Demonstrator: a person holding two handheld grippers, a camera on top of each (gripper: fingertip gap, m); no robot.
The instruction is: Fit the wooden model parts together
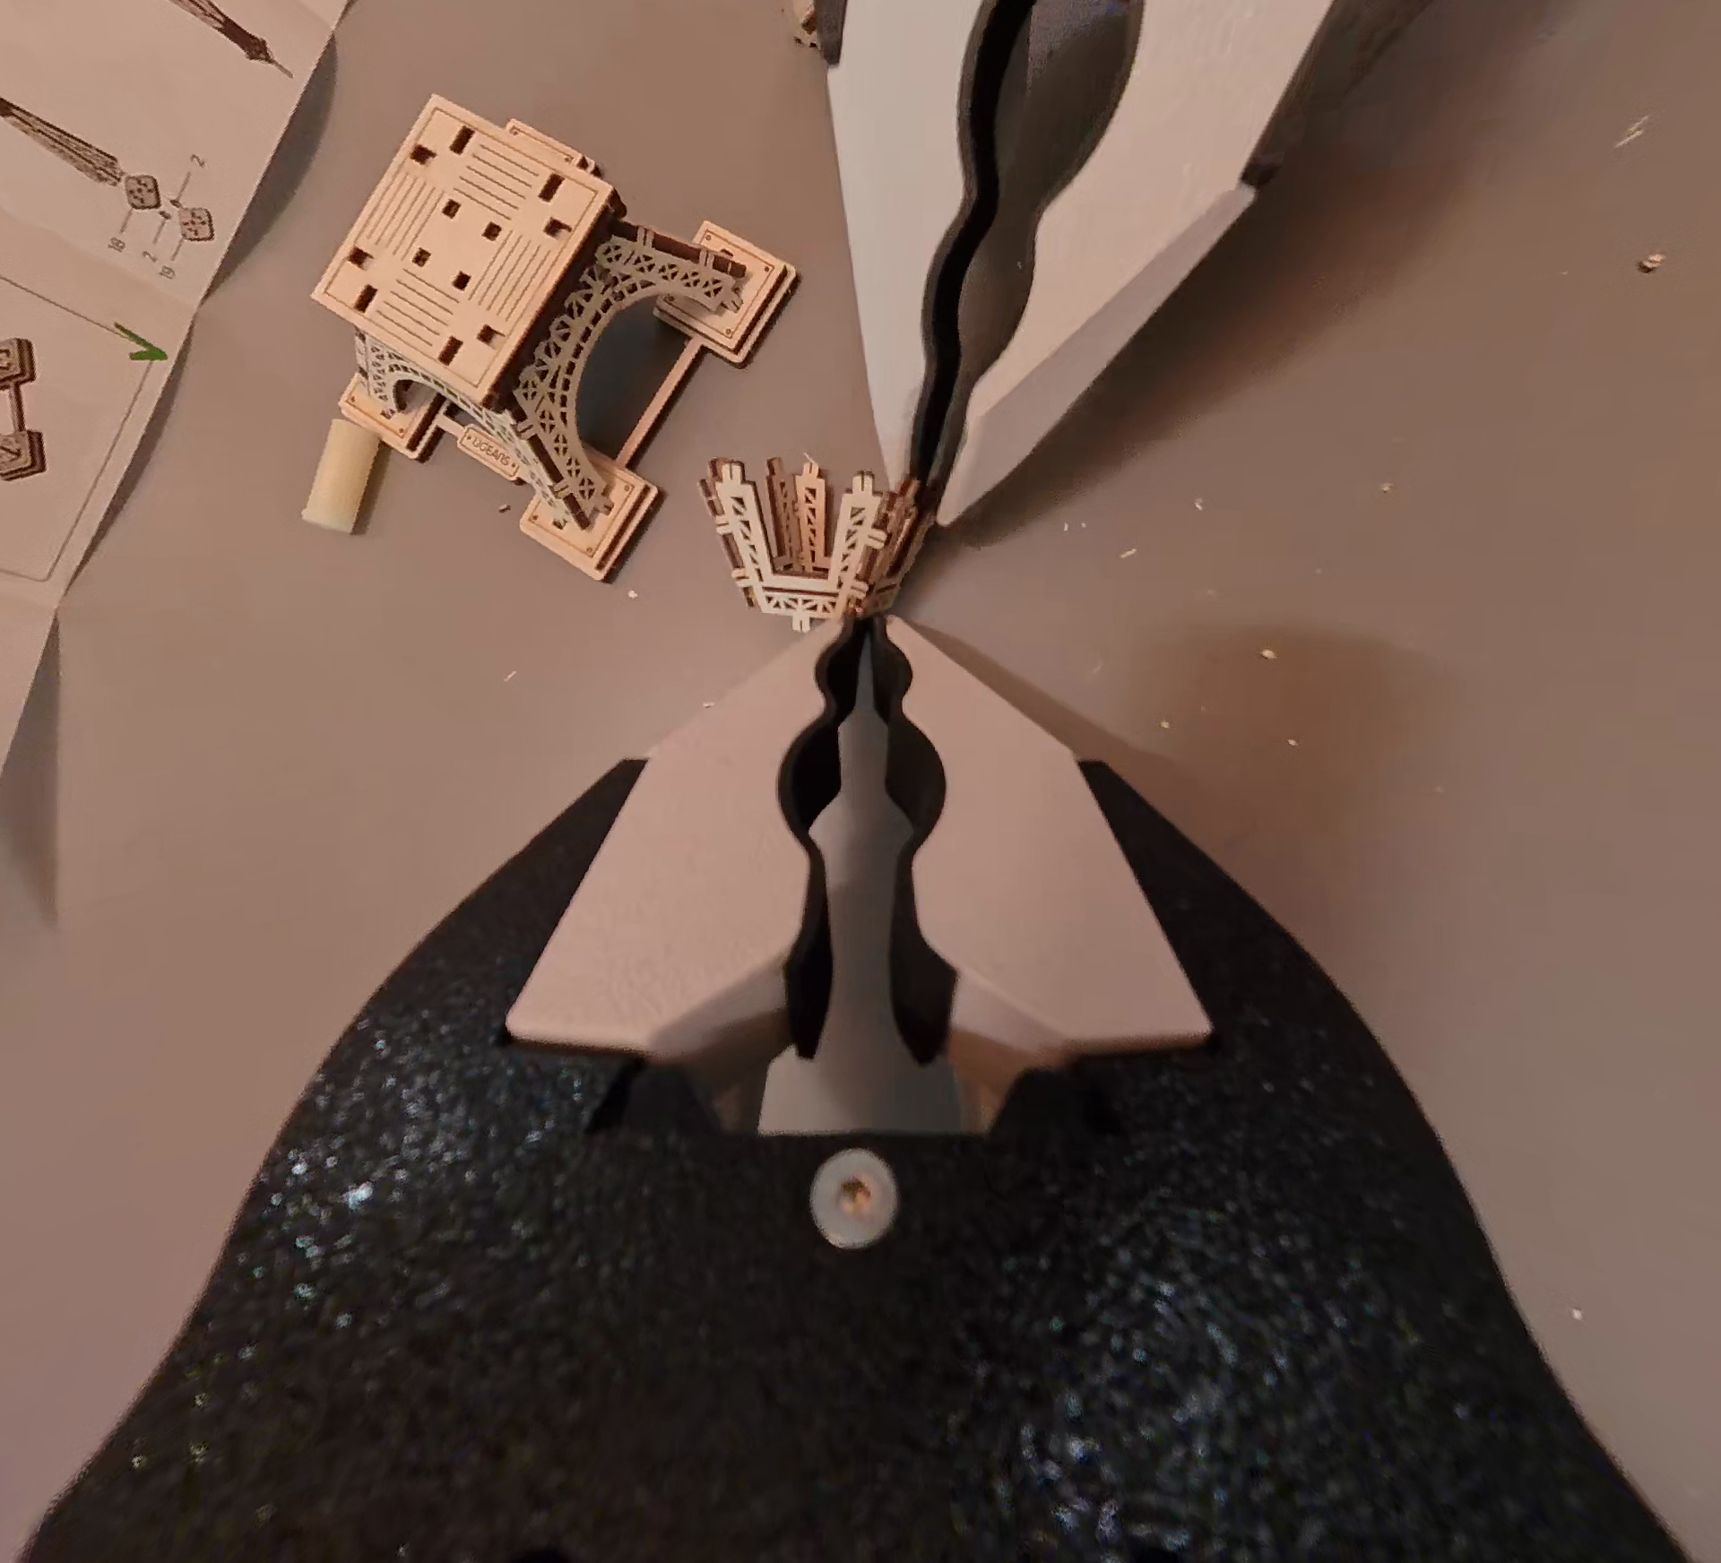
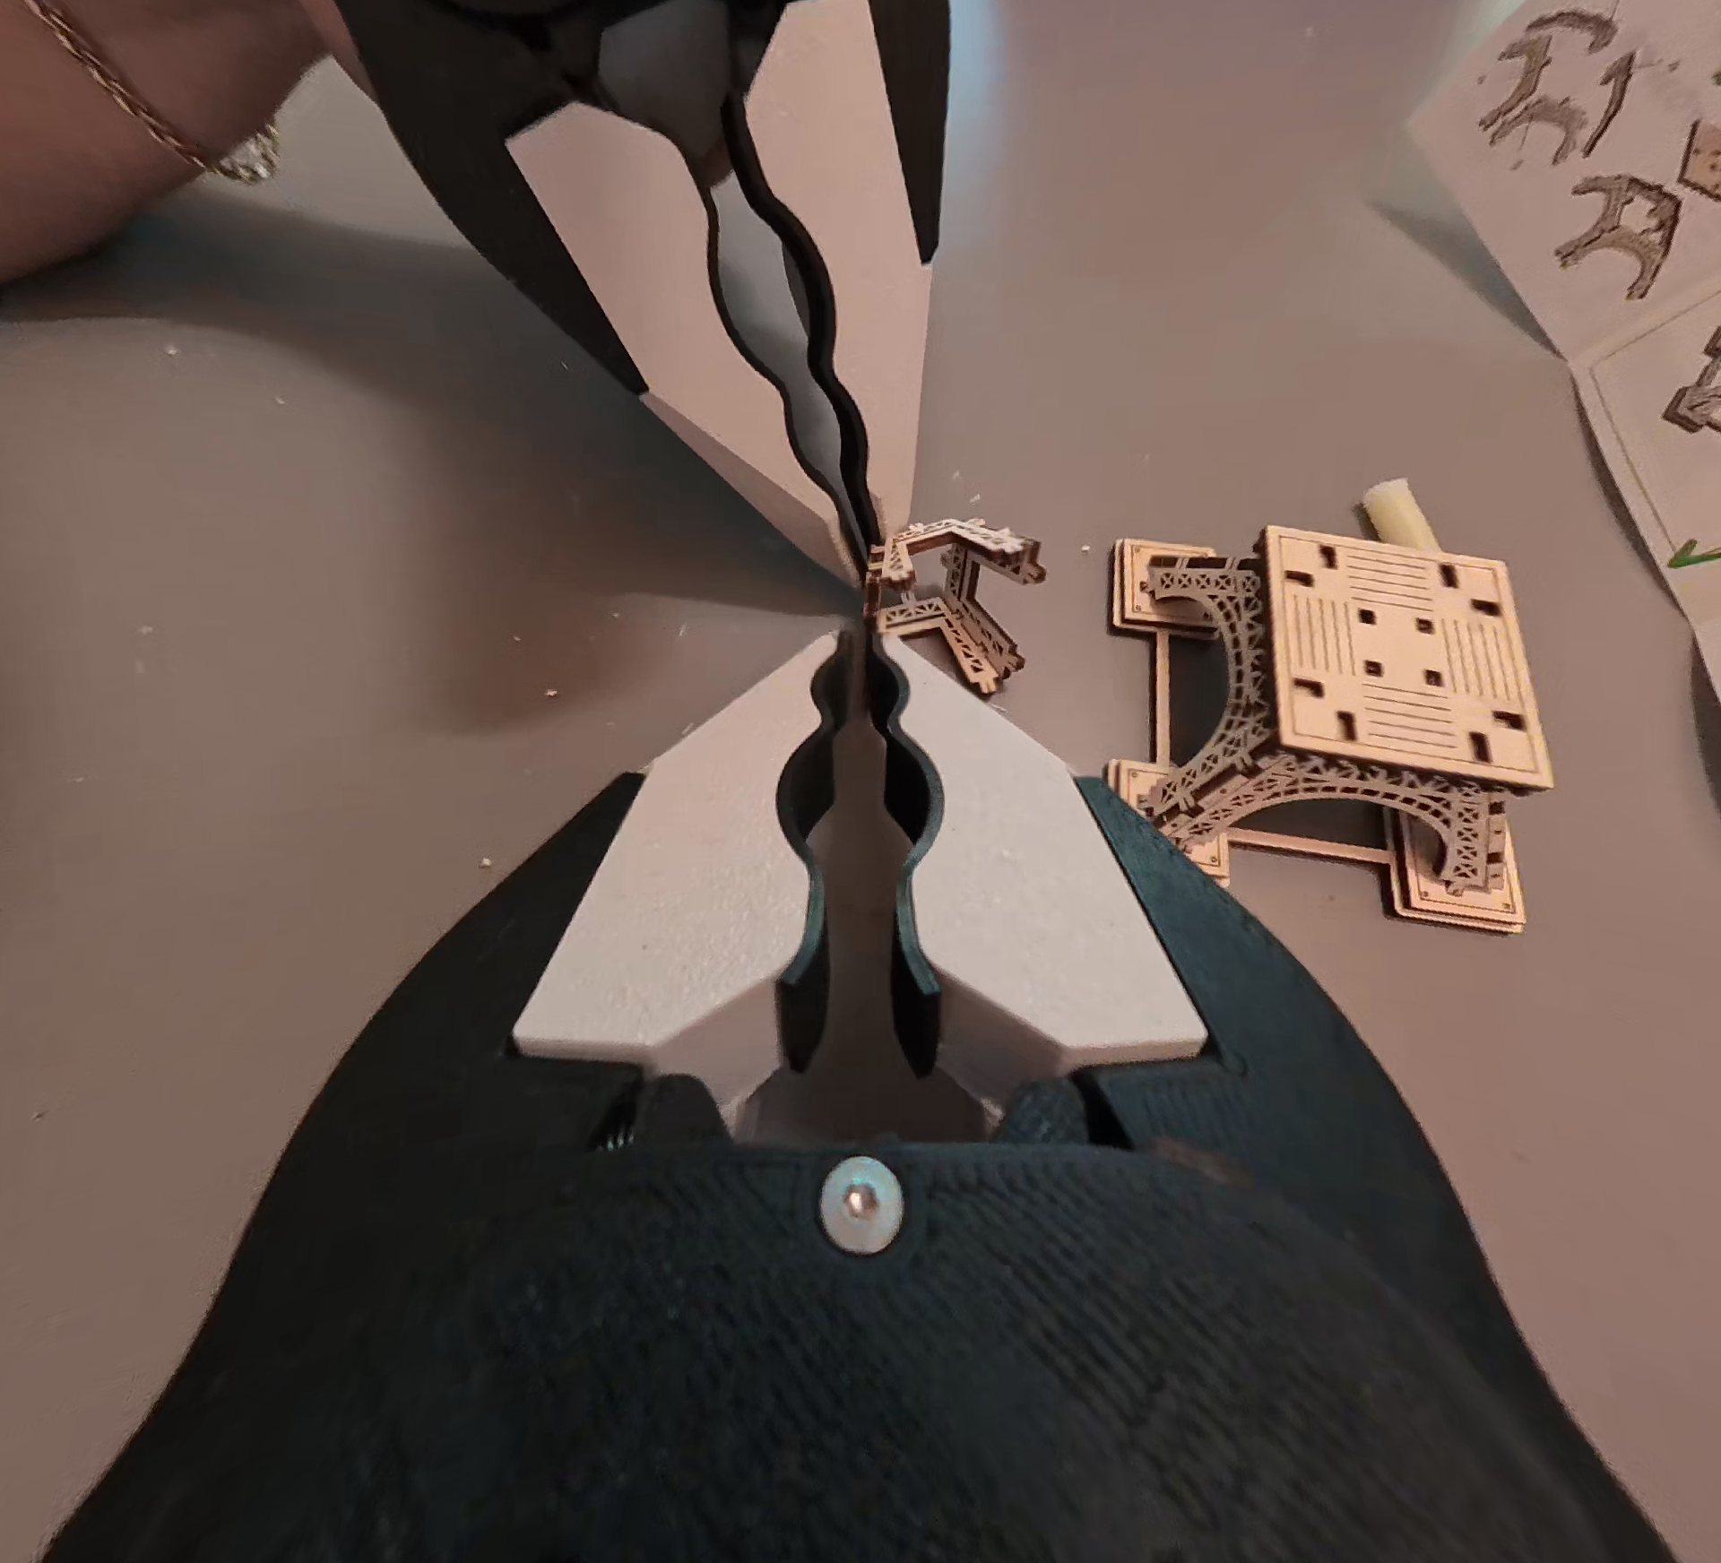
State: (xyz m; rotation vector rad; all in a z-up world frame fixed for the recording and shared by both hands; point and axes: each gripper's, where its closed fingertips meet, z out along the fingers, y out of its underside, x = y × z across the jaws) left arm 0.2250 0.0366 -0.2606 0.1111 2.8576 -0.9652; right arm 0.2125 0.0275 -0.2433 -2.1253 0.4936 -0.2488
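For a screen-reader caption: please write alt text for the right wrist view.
Two grippers, right gripper below and left gripper above, meet tip to tip, pinching a small lattice wooden piece. Right of it, a wooden tower base stands on the grey table.

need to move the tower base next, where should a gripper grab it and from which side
Judging by its shape, grip the tower base across two opposite edges of its square slotted deck, coming from above. The deck is solid and flat-sided, while the lattice arch legs look thin and fragile. It stands upright on its footplates, clear of both shut grippers.
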